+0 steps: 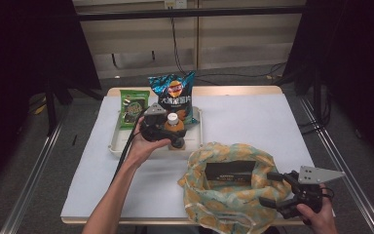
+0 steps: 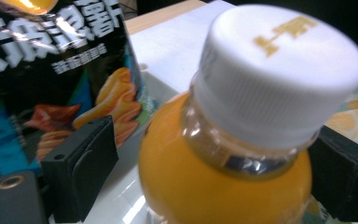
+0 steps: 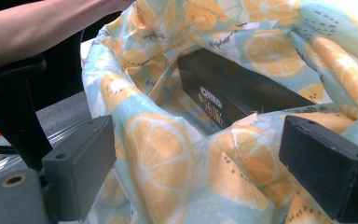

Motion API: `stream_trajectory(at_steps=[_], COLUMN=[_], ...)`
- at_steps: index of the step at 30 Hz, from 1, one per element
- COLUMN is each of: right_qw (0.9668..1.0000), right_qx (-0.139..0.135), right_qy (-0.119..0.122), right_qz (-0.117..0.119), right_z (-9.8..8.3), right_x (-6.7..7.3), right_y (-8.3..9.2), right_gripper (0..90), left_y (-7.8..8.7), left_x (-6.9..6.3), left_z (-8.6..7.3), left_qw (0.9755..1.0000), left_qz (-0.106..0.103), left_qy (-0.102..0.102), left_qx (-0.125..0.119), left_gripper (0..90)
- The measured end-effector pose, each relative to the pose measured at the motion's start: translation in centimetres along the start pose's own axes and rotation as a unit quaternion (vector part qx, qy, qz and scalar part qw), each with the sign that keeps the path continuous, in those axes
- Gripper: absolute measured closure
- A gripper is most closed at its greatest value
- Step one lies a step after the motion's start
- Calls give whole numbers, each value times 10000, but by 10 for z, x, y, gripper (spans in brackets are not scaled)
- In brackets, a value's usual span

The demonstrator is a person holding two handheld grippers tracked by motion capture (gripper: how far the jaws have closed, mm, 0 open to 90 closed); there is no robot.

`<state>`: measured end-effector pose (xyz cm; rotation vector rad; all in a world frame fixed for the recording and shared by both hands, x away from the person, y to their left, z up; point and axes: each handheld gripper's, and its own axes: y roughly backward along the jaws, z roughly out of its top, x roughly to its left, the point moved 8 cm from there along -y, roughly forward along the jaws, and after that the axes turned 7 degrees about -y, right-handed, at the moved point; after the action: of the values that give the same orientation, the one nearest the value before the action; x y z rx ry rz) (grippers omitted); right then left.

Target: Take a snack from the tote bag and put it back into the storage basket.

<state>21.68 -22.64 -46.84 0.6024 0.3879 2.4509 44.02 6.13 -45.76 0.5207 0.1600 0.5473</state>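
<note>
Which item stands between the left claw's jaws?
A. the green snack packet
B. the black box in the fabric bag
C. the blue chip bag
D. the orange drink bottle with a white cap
D: in the left gripper view the orange drink bottle stands between the left claw's jaws, with a visible gap on the left side.

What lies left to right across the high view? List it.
Green packet → left gripper at the bottle → fabric bag → right gripper.
</note>
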Motion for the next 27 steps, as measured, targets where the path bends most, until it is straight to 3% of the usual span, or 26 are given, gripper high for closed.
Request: stream_trajectory(at_steps=[3, 8, 10, 17, 18, 19, 20, 24, 27], right_qw=[10000, 10000, 10000, 10000, 10000, 10000, 10000, 10000, 10000], right_qx=[-2, 27, 40, 30, 25, 29, 28, 35, 38], right_qy=[-7, -9, -5, -11, -10, -19, -12, -23, 6], right_qz=[5, 9, 10, 12, 5, 19, 22, 4, 15], right_z=[0, 0, 0, 0, 0, -1, -1, -1, -1], right_x=[0, 0, 1, 0, 0, 0, 0, 0, 0], right_y=[0, -2, -3, -2, -1, -1, -1, -1, -2], right_gripper=[103, 104, 103, 104, 104, 104, 104, 104, 105], left_y=[2, 2, 1, -5, -5, -5, -4, -3, -4], left_x=[0, -8, -9, -7, -8, -7, -7, -11, -12], left_z=[-2, -4, -4, -1, -1, -1, -1, 0, 2], left_qw=[9998, 9995, 9992, 9968, 9967, 9956, 9958, 9973, 9980], left_qz=[74, 185, 338, 658, 678, 825, 851, 700, 626], left_qy=[197, 263, 207, 445, 438, 432, 326, 209, 113], left_qx=[-48, 26, 63, -44, -46, -51, -46, -23, 20], left_gripper=[118, 95, 95, 121, 134, 155, 172, 298, 301])
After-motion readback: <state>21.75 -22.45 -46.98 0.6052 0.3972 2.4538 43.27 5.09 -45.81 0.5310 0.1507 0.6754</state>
